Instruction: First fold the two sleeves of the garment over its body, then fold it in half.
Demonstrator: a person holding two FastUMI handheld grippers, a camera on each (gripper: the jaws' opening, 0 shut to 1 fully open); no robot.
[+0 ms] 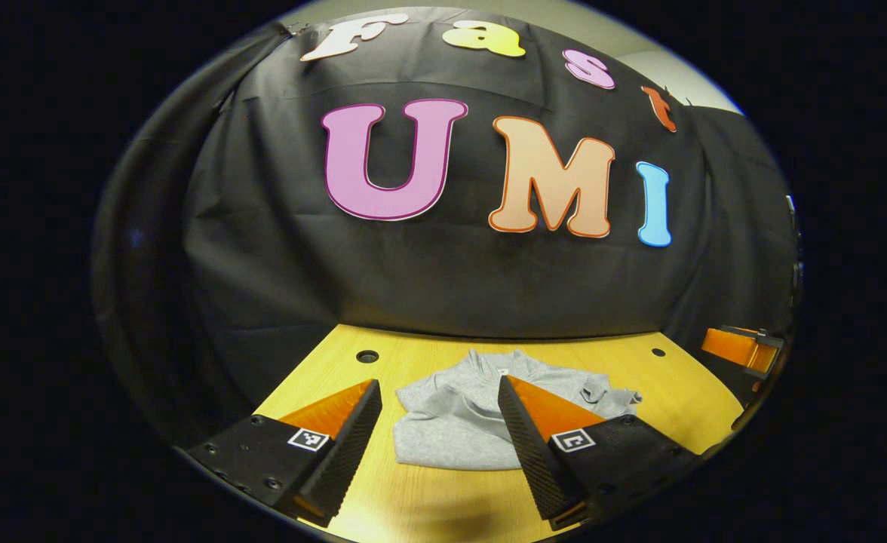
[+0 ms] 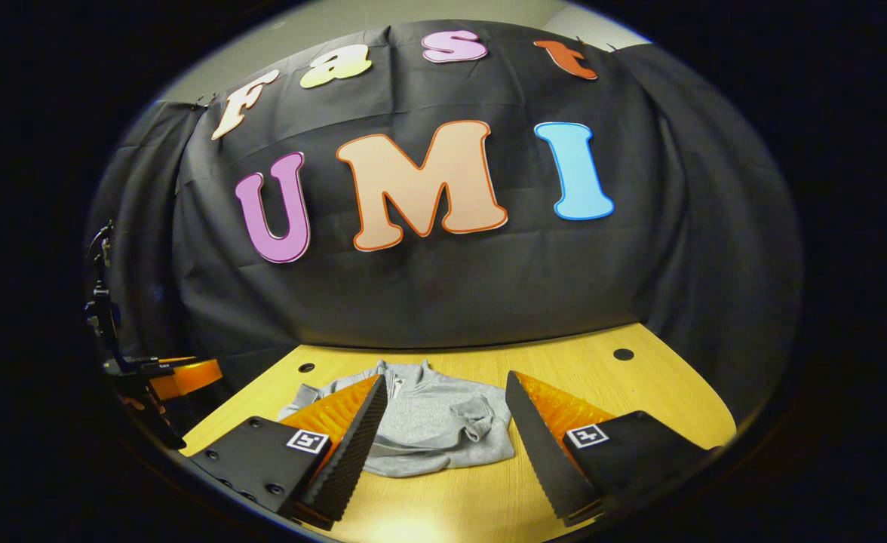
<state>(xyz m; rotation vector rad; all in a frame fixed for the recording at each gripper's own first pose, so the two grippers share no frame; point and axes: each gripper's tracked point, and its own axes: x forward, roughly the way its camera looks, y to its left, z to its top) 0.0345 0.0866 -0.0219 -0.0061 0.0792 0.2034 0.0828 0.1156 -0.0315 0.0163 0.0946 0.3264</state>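
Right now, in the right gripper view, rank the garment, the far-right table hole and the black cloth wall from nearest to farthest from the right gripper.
1. Garment: on the table just ahead, left of centre, partly behind the right gripper's left finger.
2. Table hole: far right, near the table's back edge.
3. Cloth wall: behind the table.

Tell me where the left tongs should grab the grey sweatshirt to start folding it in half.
Probably the near hem corner of the grey sweatshirt, coming in low from the front edge of the wooden table. Both sleeves appear already folded onto the body, and the hem lies flat and nearest the open left tongs.
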